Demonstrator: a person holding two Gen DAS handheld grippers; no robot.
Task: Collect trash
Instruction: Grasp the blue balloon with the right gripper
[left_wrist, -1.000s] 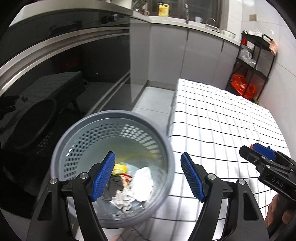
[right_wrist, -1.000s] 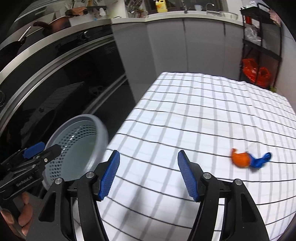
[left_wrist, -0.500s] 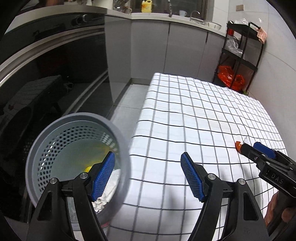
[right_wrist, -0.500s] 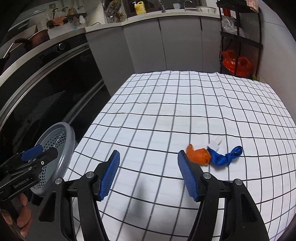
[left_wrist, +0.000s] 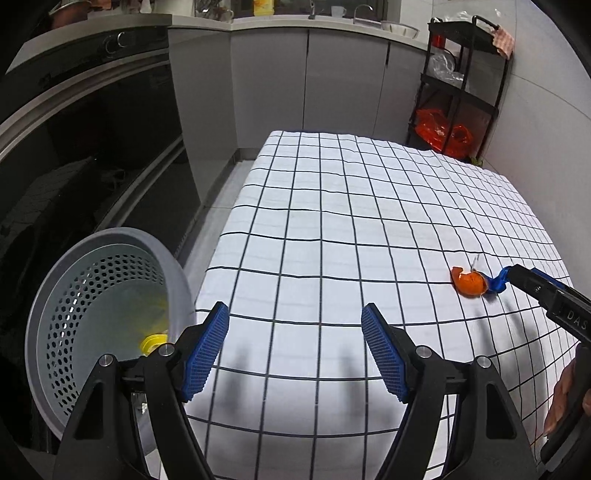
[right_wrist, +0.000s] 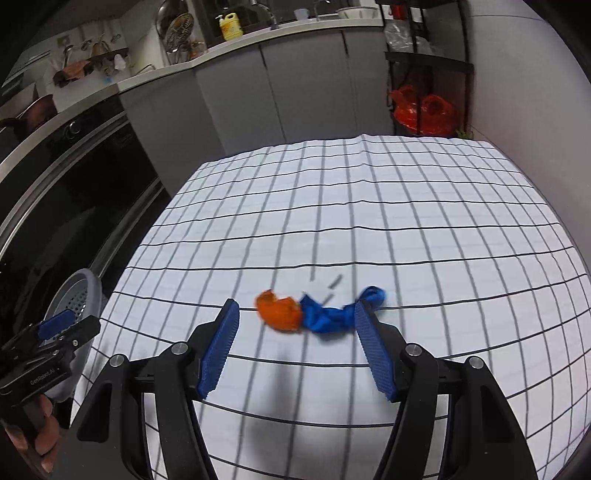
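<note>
An orange scrap (right_wrist: 279, 314) and a blue crumpled piece (right_wrist: 330, 314) lie together on the white checked tablecloth (right_wrist: 369, 221). My right gripper (right_wrist: 295, 347) is open and empty, hovering just short of them, its right finger near the blue piece. In the left wrist view the scraps lie at the right, orange (left_wrist: 468, 282) and blue (left_wrist: 498, 282), with the right gripper's tip beside them. My left gripper (left_wrist: 295, 347) is open and empty over the table's near edge. A grey perforated bin (left_wrist: 99, 314) with a yellow item inside stands left of the table.
A dark oven front (left_wrist: 92, 147) and grey cabinets (left_wrist: 295, 81) run along the left and back. A black rack with red bags (left_wrist: 443, 133) stands at the far right corner. The bin also shows at the left in the right wrist view (right_wrist: 79, 291).
Both grippers swung right, away from the bin and over the table. The right gripper has come close to the orange and blue scraps, which now sit between its fingertips' line.
</note>
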